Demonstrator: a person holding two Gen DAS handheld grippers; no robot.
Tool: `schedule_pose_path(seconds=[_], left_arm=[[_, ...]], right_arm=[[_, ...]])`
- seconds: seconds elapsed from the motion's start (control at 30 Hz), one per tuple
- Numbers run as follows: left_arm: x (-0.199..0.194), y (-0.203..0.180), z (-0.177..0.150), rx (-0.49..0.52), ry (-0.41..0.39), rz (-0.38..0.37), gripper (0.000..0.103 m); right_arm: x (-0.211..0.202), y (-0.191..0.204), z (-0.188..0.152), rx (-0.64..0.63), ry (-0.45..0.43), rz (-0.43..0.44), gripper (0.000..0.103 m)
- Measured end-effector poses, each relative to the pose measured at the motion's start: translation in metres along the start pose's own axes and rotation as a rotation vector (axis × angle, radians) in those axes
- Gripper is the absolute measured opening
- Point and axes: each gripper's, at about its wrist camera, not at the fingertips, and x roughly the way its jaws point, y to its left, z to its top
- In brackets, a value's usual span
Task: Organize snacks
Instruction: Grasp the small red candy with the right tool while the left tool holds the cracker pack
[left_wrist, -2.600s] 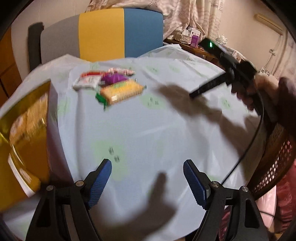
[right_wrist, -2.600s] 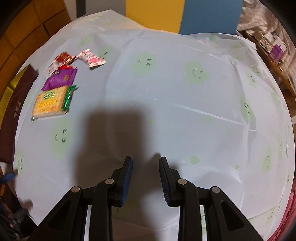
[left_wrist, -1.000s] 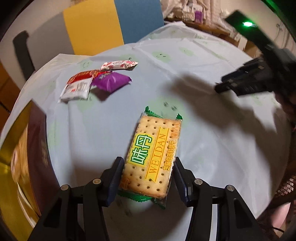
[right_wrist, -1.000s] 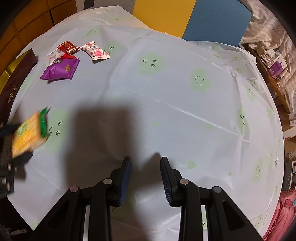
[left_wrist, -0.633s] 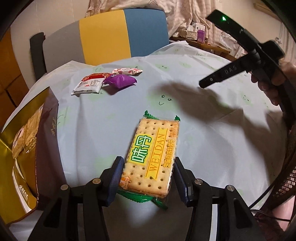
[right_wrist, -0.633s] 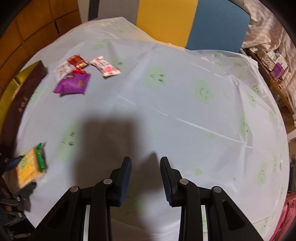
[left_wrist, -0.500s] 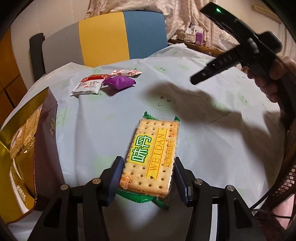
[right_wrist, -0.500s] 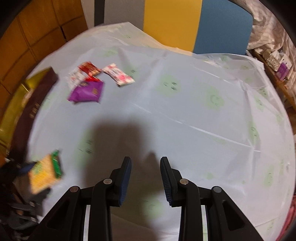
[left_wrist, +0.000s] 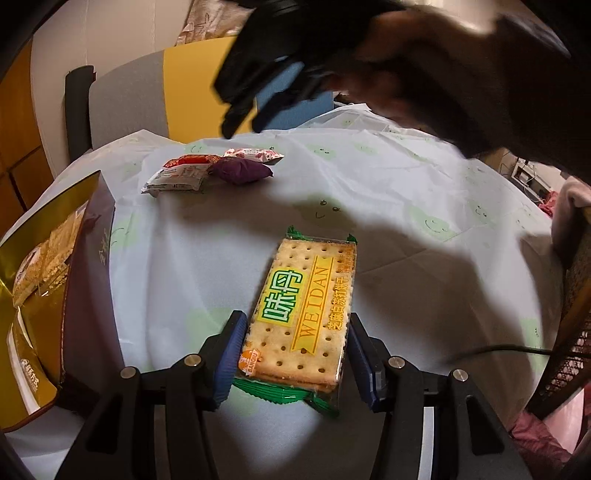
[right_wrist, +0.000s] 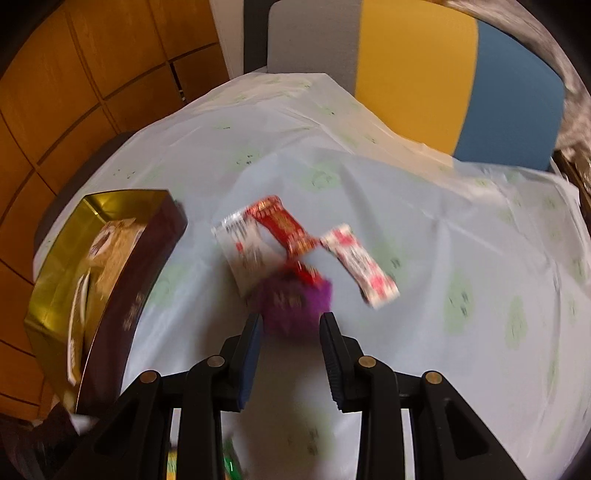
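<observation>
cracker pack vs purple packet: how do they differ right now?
The cracker pack is flat, long and rectangular, yellow with green ends; the purple packet is small and puffy. The cracker pack is clamped in the left gripper; the purple packet lies loose on the tablecloth among other snacks. Both are sealed wrappers.

Free: bare tablecloth (right_wrist: 461, 258) right of snack pile (right_wrist: 295, 258) | Blocked: gold box (right_wrist: 110, 277) (left edge)

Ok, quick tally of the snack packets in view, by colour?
Yellow cracker packet, clamped in the left gripper: 1
Purple packet: 1
Red packet: 1
White-and-red packets: 2
Total: 5 packets, not counting whatever is in the gold box.
</observation>
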Motion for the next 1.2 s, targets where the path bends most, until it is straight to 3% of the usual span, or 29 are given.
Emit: schedule_pose_path(seconds=[0.33, 0.4, 0.47, 0.6, 0.9, 1.2], left_arm=[[0.001, 0.002, 0.000, -0.012, -0.008, -0.021, 0.054], [0.001, 0.001, 0.000, -0.012, -0.010, -0.020, 0.054], [0.001, 0.001, 0.000, -0.014, -0.011, -0.020, 0.054], [0.001, 0.000, -0.001, -0.012, -0.015, -0.016, 0.054], [0.002, -0.004, -0.002, -0.009, -0.017, -0.006, 0.054], [0.002, -0.007, -0.001, -0.002, -0.015, 0.009, 0.054]], right_arm=[[0.060, 0.011, 0.029, -0.053, 0.113, -0.064, 0.031], [0.069, 0.010, 0.028, -0.050, 0.129, -0.074, 0.020], [0.072, 0.007, 0.023, -0.046, 0.134, -0.082, 0.017], [0.059, -0.001, 0.014, -0.023, 0.116, -0.083, 0.012], [-0.014, -0.034, -0.022, 0.023, 0.010, -0.120, 0.012], [-0.026, -0.072, -0.092, 0.088, 0.122, -0.140, 0.012]])
